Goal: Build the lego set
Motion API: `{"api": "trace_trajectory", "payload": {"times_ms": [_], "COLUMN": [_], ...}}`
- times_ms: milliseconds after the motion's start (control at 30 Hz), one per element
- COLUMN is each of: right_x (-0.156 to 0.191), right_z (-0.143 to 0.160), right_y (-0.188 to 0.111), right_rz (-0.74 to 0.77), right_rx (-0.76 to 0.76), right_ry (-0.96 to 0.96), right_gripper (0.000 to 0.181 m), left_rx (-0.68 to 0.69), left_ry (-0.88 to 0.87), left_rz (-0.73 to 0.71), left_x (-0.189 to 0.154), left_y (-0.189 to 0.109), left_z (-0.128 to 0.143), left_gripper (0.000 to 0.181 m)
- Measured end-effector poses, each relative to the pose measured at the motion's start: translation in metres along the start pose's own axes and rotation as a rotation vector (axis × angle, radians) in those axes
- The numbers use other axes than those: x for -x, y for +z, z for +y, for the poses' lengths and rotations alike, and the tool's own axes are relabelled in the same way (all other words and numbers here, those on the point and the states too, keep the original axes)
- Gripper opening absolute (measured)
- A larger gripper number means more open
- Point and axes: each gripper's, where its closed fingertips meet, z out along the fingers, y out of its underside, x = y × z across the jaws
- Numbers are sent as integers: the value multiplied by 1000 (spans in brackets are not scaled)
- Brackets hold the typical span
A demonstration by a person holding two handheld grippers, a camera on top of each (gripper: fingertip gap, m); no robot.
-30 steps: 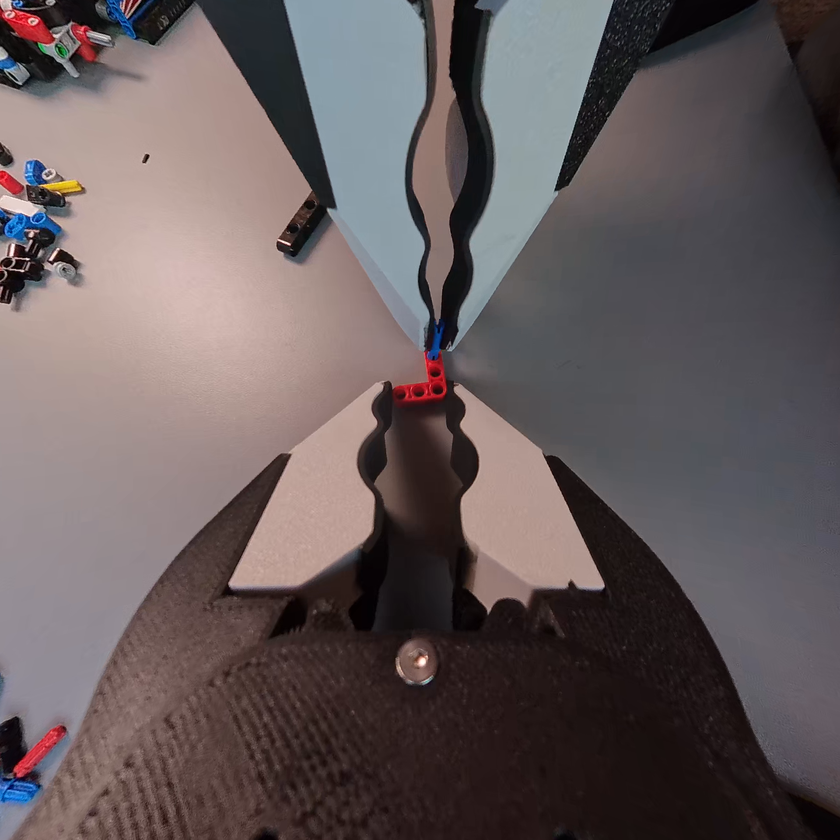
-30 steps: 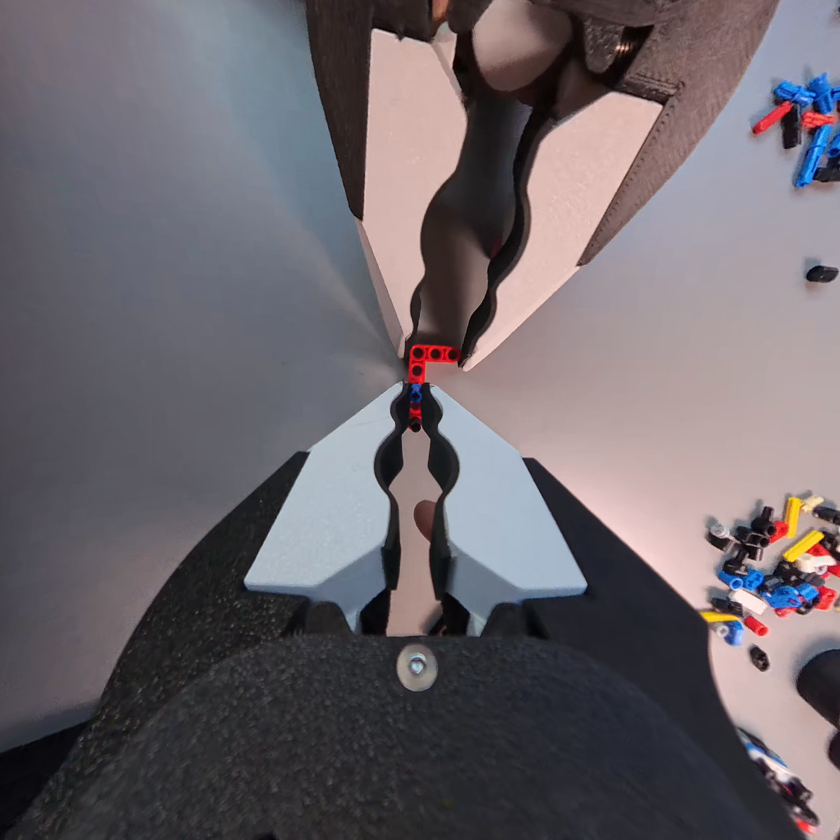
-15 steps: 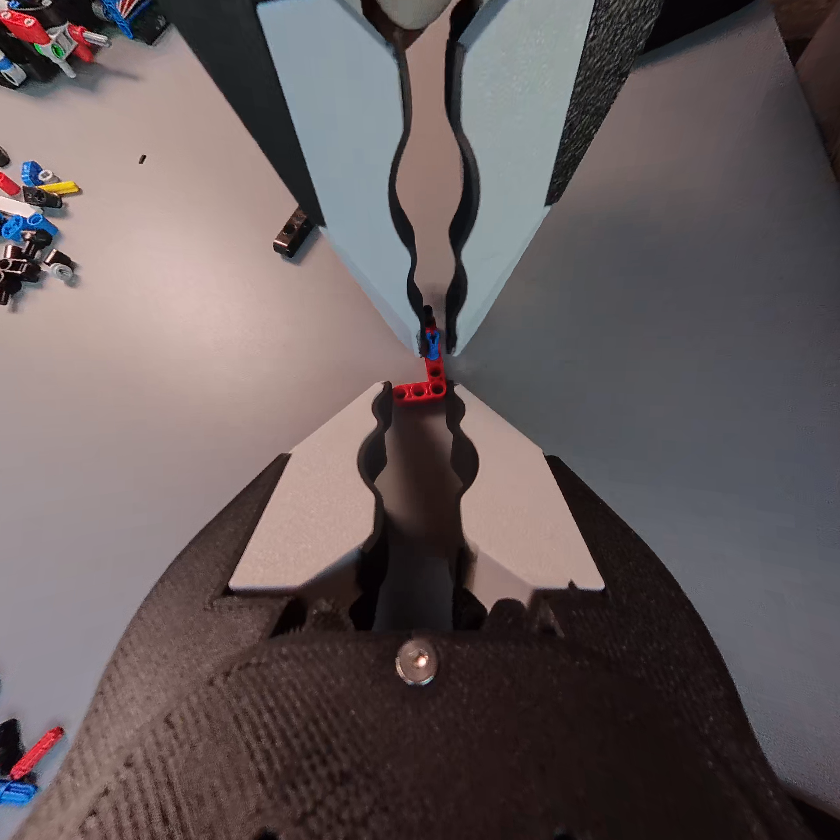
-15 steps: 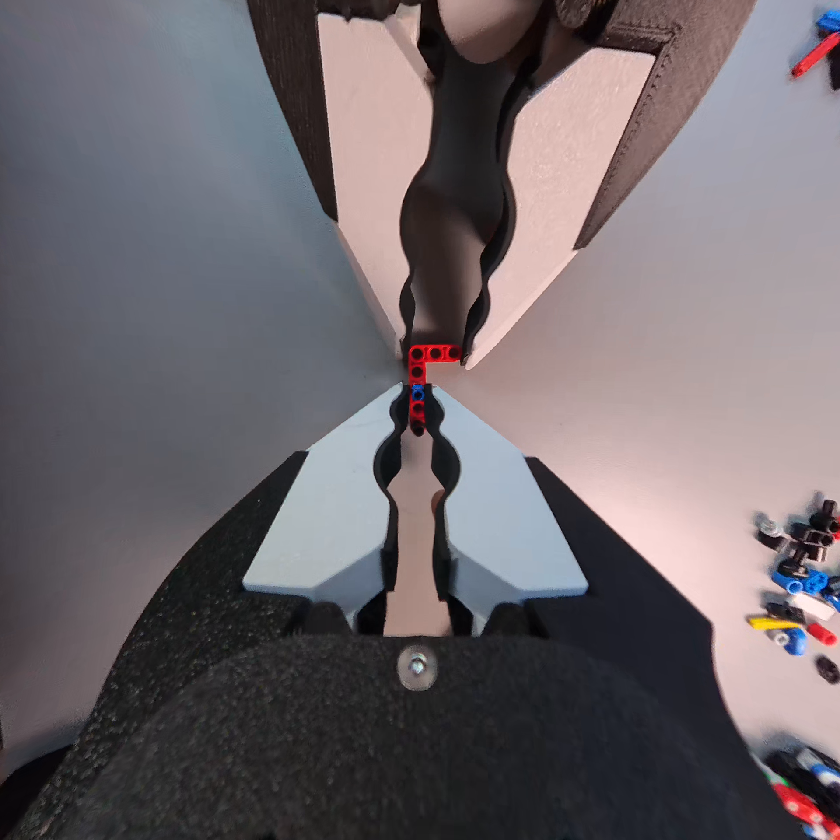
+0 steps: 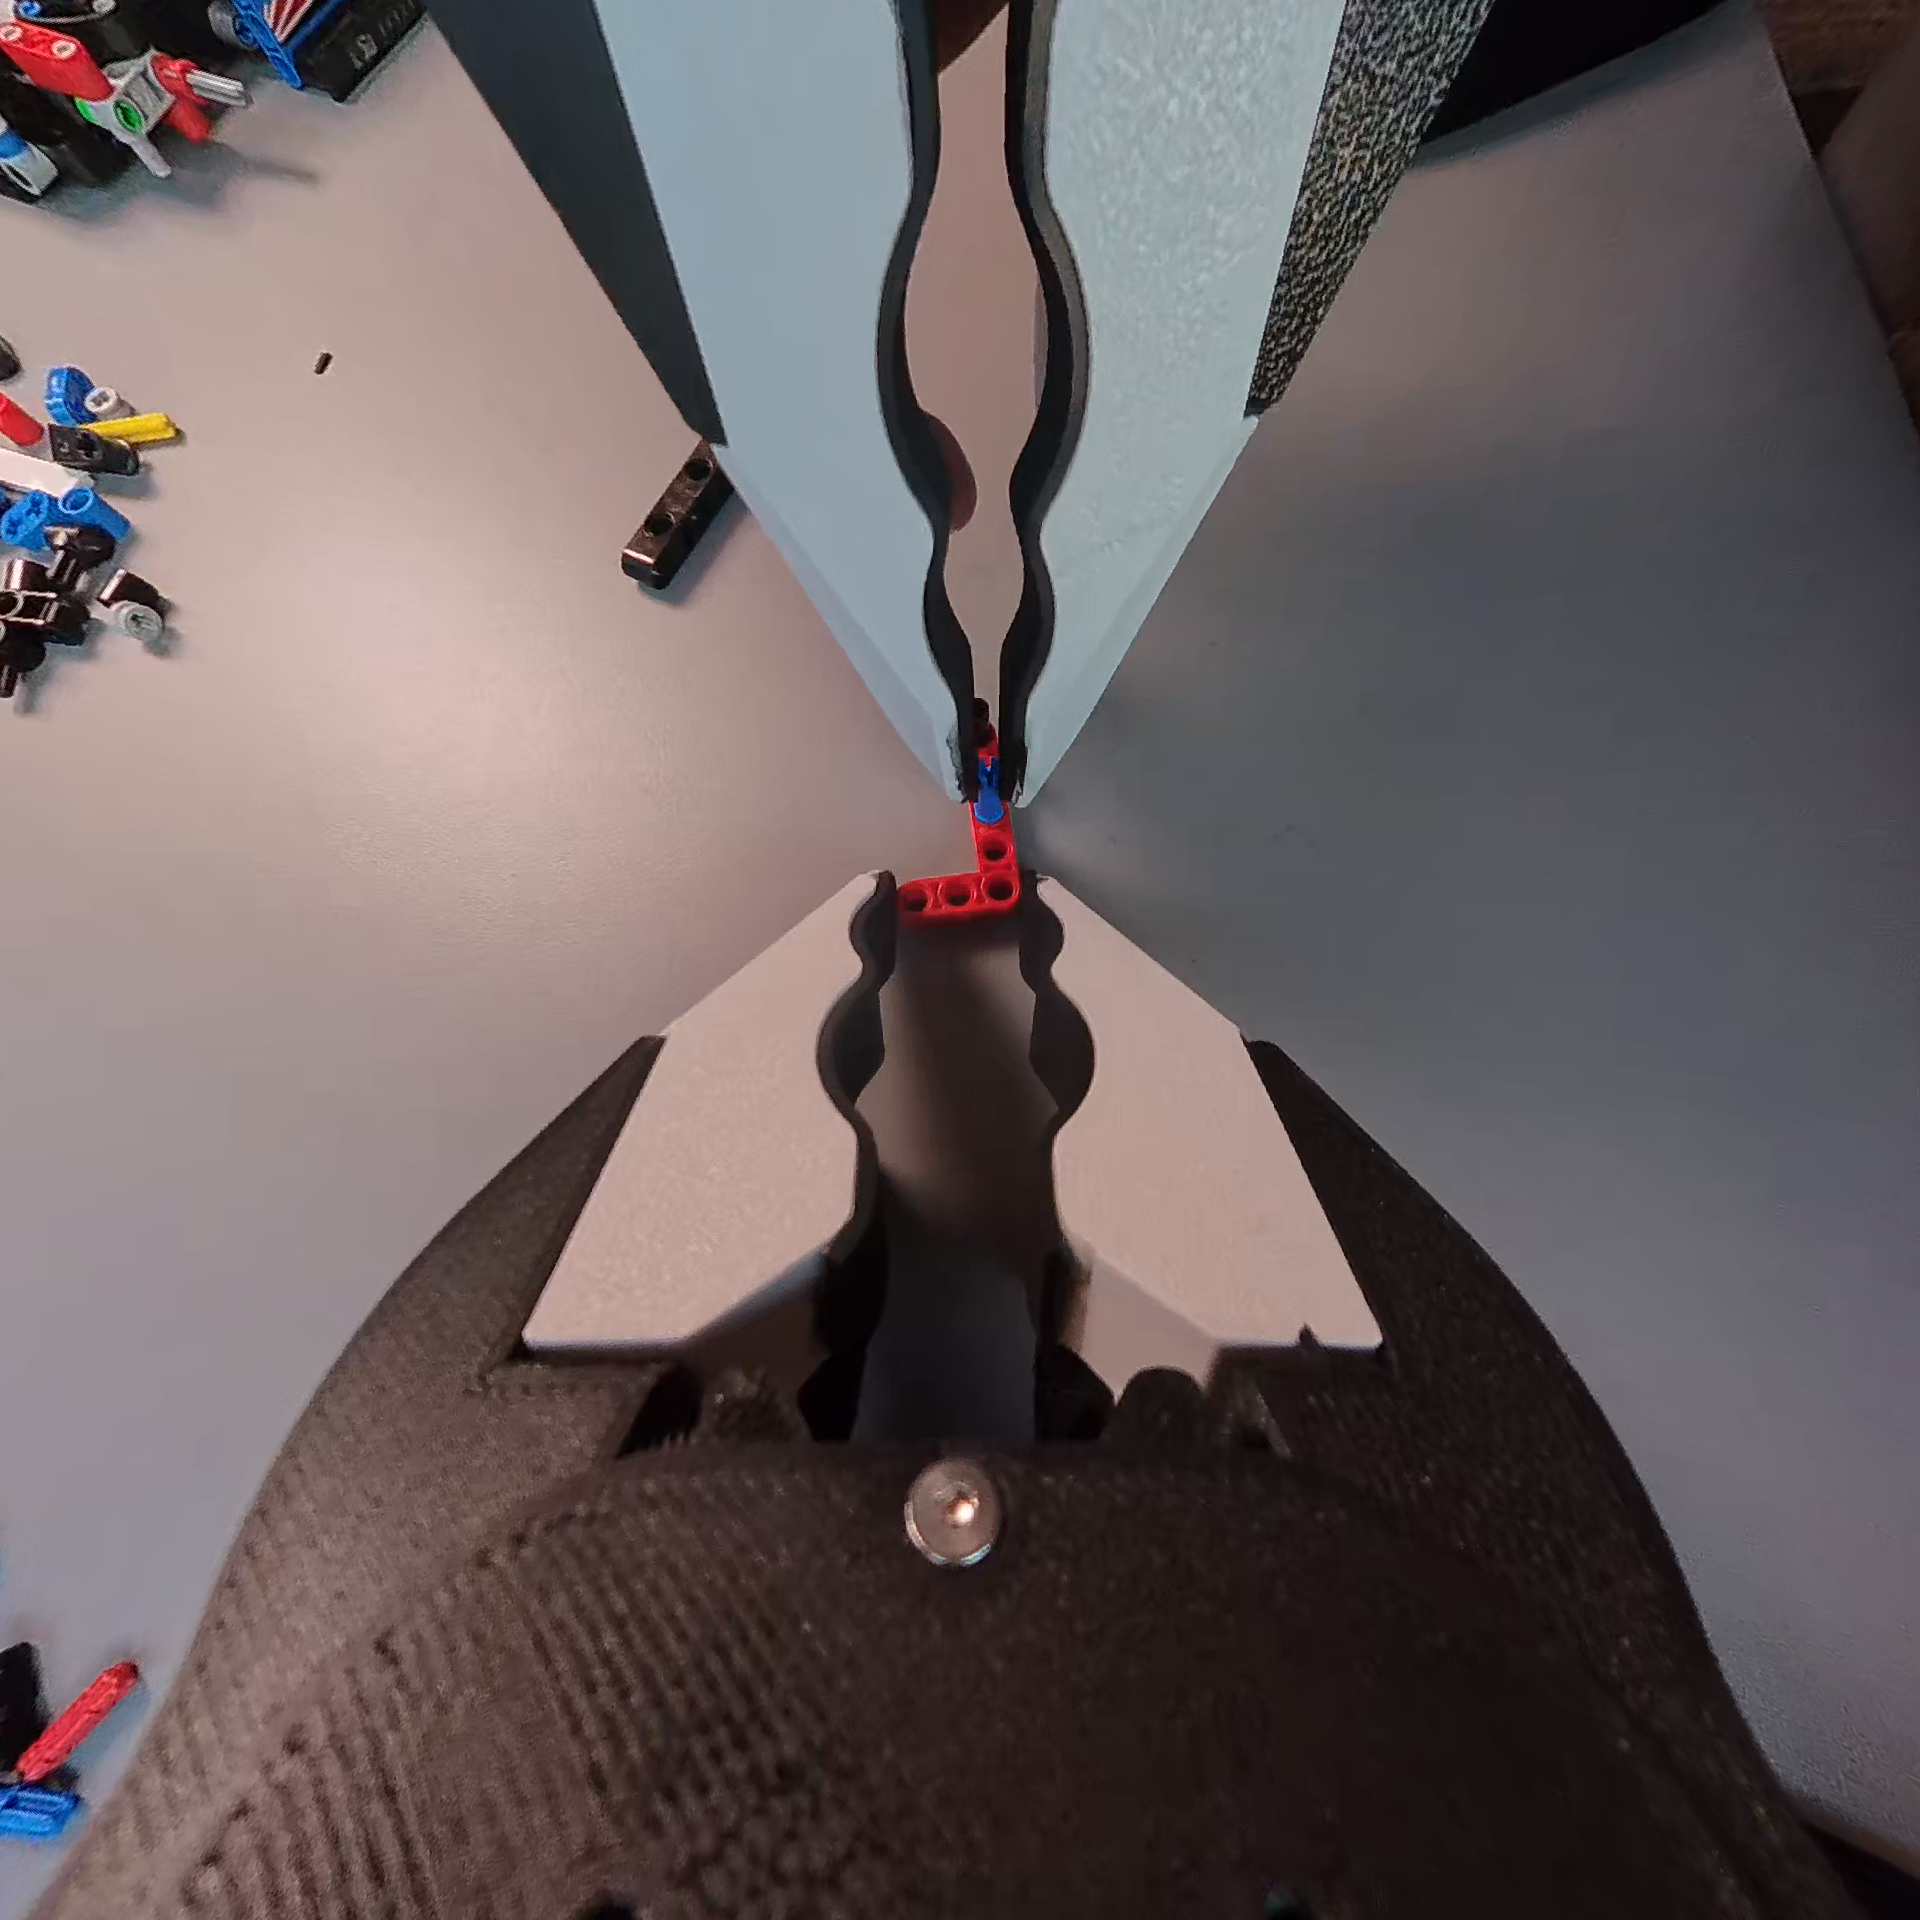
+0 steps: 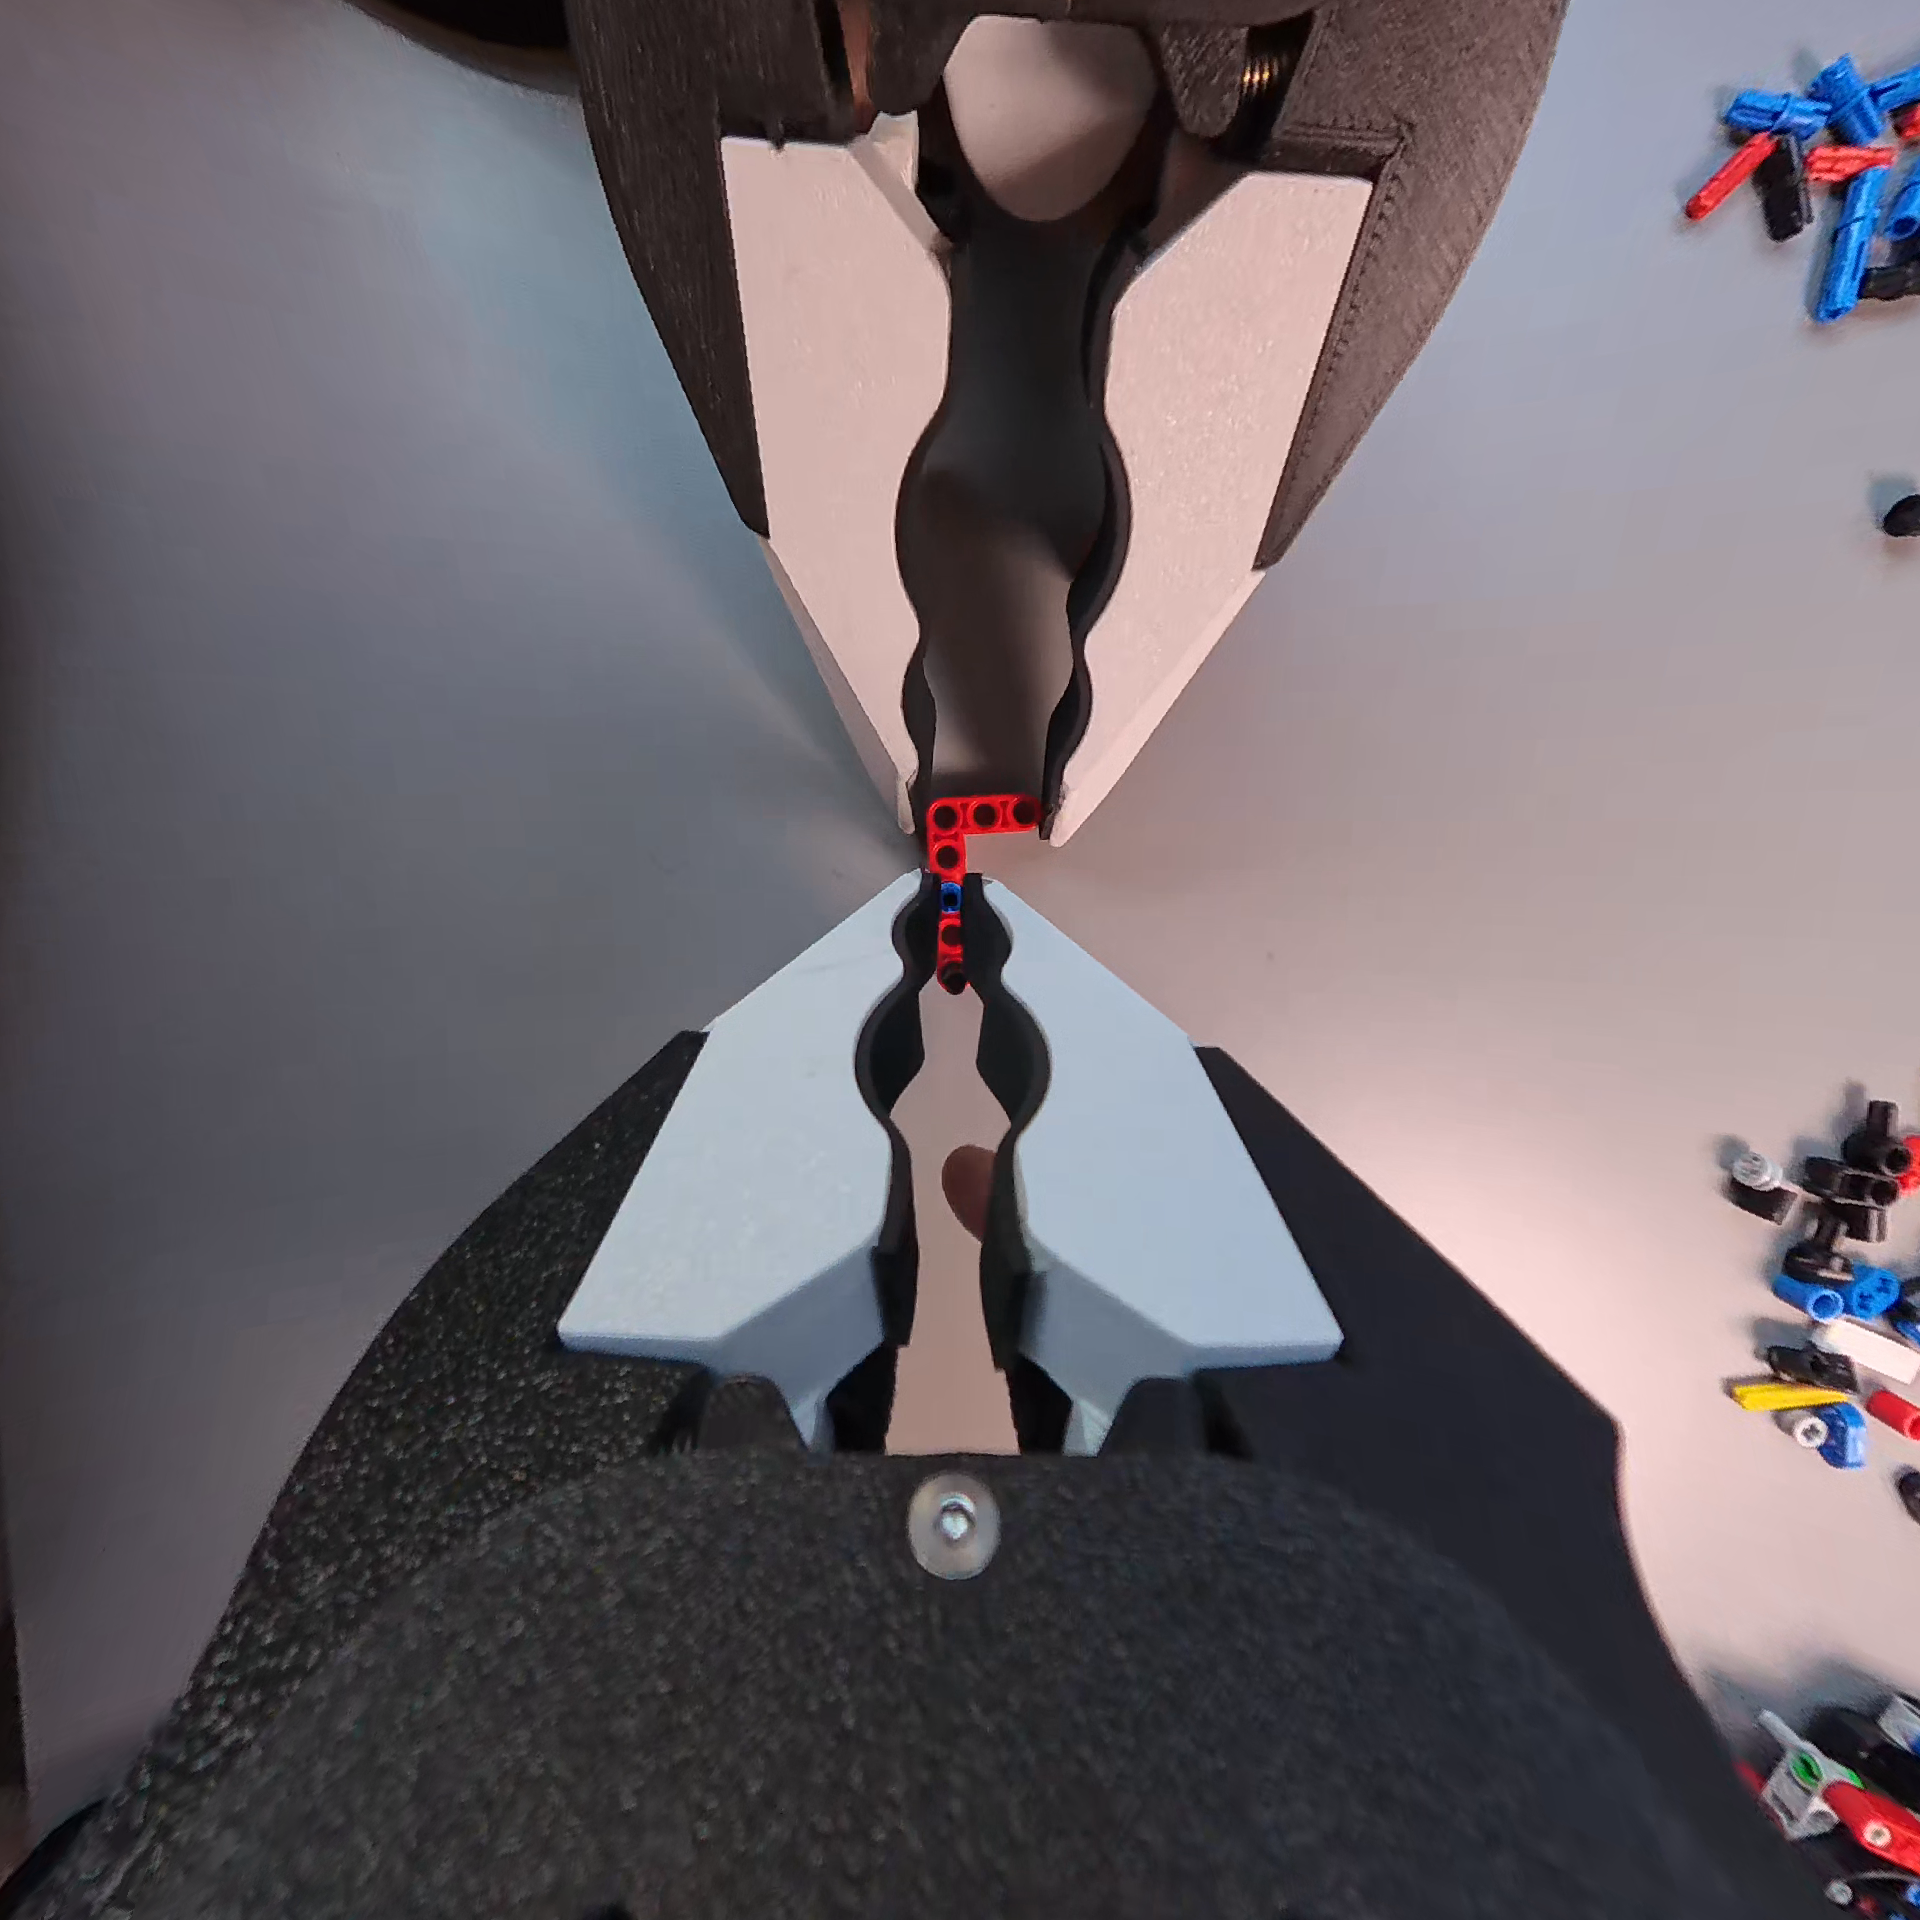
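My left gripper (image 5: 958,896) clamps the red L-beam's (image 5: 982,878) short leg; my right gripper (image 6: 943,891), fingers pinched on the long leg carrying the blue pin (image 6: 948,896), faces it mid-frame.

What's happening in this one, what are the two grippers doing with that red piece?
Both grippers hold one red L-shaped beam above the grey table. The left gripper clamps the short arm by its ends; the right gripper is closed on the long arm, where a blue pin sits in a hole. Loose parts lie off to the side, untouched.
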Motion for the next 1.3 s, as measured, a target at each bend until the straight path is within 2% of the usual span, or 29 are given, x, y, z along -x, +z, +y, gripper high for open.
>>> {"api": "trace_trajectory", "payload": {"times_ms": [100, 167, 233, 300, 433, 633, 700, 800, 900, 1033, 1133, 1300], "right_x": [1, 2, -12, -32, -59, -51, -49, -45, -41, -18, -7, 8], "right_z": [-1, -1, 2, 21, 78, 96, 90, 80, 58, 21, 5, -1], "right_y": [-1, -6, -27, -48, -57, -29, -27, -28, -34, -41, -45, -44], "right_rz": [-7, -25, -2, 58, 208, 178, 155, 125, 107, -28, -141, -323], "right_rx": [-38, -148, -291, -334, -219, -99, -133, -162, -251, -392, -469, -516], "right_ry": [49, 62, 169, 252, 281, 254, 220, 170, 162, 150, 172, 225], "right_gripper": [3, 4, 11, 14, 18, 24, 6, 6, 6, 6, 6, 6], "left_rx": [4, 6, 10, 10, 10, 10, 8, -41, -147, -252, -243, -213], "left_ry": [0, 5, 8, 9, 9, -6, -15, -47, -79, 21, 90, 187], "left_rz": [-1, 4, 2, 6, 7, -10, -11, 7, -29, -112, -138, -151], "left_x": [0, -3, -3, -3, -3, -1, 0, 0, 11, 13, 5, -6], "left_y": [0, 1, 0, 0, 0, 0, -1, -8, -24, -38, -34, -27], "left_z": [0, 0, 0, 0, 0, 0, 0, -7, -23, -42, -46, -45], "left_gripper": [23, 23, 23, 23, 23, 23, 25, 31, 35, 38, 38, 33]}}
